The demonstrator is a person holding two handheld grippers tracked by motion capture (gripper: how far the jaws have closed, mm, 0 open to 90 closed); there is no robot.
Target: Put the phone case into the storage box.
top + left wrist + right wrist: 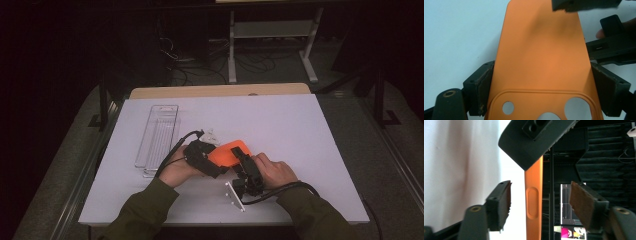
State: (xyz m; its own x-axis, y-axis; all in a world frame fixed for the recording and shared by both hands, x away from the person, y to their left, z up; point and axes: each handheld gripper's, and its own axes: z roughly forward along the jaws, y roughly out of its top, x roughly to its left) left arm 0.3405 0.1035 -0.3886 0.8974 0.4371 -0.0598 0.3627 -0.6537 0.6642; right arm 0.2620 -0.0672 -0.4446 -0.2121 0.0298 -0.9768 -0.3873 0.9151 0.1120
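An orange phone case (pixel 226 153) is held above the white table (pixel 300 140), near its front middle. My left gripper (pixel 214 161) is shut on it. In the left gripper view the two pads clamp the long sides of the case (pixel 541 55) just above the camera cutout. My right gripper (pixel 244 161) comes in from the right at the case's far end. In the right gripper view the case (pixel 533 205) stands edge-on between the right gripper's (pixel 540 202) open jaws, with a gap on each side. One of the left gripper's fingers (pixel 534 142) shows dark above it.
A clear plastic package tray (pixel 157 140) lies at the left of the table. A small white plate with pegs (pixel 234 196) sits at the front edge under the right hand. A small white piece (pixel 210 135) lies behind the left gripper. Cables and white frame legs lie beyond the table.
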